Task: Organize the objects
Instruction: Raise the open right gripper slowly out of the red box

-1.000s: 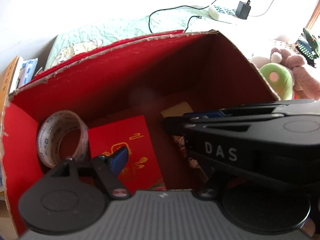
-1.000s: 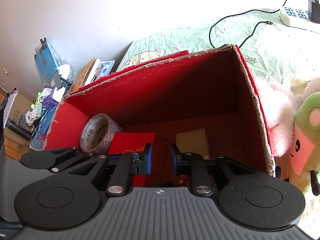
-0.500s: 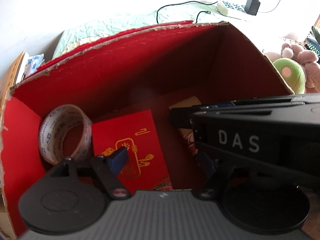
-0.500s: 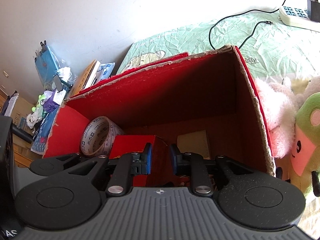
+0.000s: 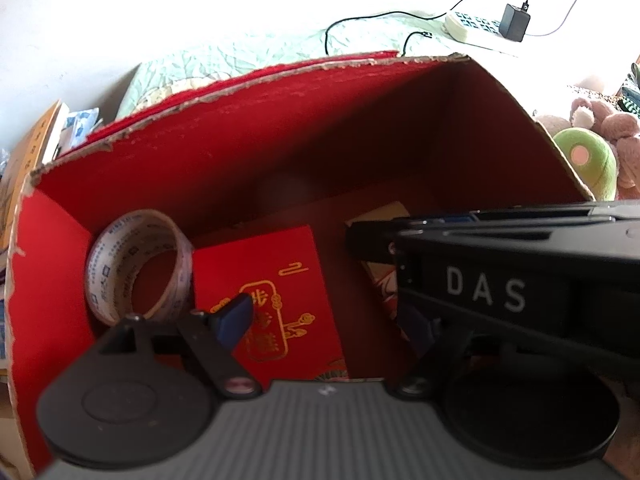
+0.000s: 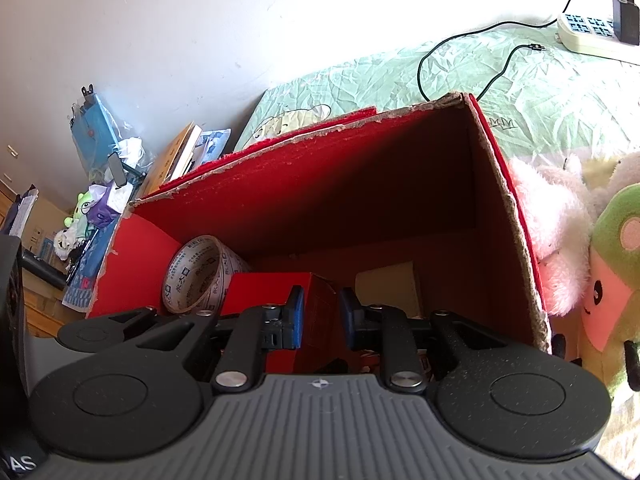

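An open cardboard box point(image 5: 280, 76) lined in red stands on a bed, seen from above in both views. On its floor lie a roll of clear printed tape point(image 5: 136, 264) at the left, a red packet with gold print point(image 5: 280, 280) in the middle and a tan card point(image 5: 384, 216) at the right. My left gripper point(image 5: 328, 324) hangs open over the packet with nothing between its jaws. Its right finger is hidden behind my right gripper's black body point(image 5: 500, 280). My right gripper point(image 6: 322, 316) hovers over the box point(image 6: 360, 120), blue pads close together but apart, holding nothing.
Plush toys point(image 6: 560, 232) press against the box's right wall. A power strip point(image 6: 588, 36) and a black cable point(image 6: 460, 56) lie on the green bedsheet behind the box. Books and bags point(image 6: 176, 160) are stacked to the left by the wall.
Almost nothing: the left wrist view has shifted slightly, so the right gripper's body sits a little further right in it. Both grippers stay over the box.
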The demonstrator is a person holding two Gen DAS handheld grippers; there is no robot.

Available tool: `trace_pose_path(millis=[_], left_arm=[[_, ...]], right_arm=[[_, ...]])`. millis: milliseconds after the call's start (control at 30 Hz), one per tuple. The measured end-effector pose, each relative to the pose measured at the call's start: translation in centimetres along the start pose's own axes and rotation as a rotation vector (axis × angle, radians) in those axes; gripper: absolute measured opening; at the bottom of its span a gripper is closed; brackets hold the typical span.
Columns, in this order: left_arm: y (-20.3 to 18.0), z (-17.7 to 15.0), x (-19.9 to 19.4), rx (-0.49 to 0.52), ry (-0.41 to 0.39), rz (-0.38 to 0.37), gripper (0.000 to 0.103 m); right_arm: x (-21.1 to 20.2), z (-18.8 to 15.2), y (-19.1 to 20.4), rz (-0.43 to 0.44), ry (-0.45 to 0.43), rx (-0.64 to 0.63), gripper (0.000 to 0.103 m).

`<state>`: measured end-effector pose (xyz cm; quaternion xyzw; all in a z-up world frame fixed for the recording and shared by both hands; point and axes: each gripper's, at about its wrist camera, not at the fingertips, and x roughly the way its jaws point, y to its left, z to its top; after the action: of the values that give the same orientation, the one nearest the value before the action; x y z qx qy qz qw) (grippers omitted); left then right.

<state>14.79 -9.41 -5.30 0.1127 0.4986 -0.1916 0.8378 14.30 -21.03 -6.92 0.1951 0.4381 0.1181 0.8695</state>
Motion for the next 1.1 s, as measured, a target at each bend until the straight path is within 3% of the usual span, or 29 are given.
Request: trace_pose_path(millis=[433, 733, 1100], left_arm=[[-0.1, -0.1, -0.3, -0.009, -0.031, 0.044, 0.08], [-0.3, -0.2, -0.4, -0.009, -0.041, 0.066, 0.08], [-0.6, -0.6, -2.3, 0.002, -0.092, 0.146, 0.086]], right_arm=[[-0.3, -0.3, 0.1, -0.027, -0.033, -0.007, 0.023], [-0.5, -1.1, 0.8, -0.104, -0.056, -0.074, 0.023], [-3.2, -1.8, 0.7, -0.13, -0.125, -0.058, 0.022]])
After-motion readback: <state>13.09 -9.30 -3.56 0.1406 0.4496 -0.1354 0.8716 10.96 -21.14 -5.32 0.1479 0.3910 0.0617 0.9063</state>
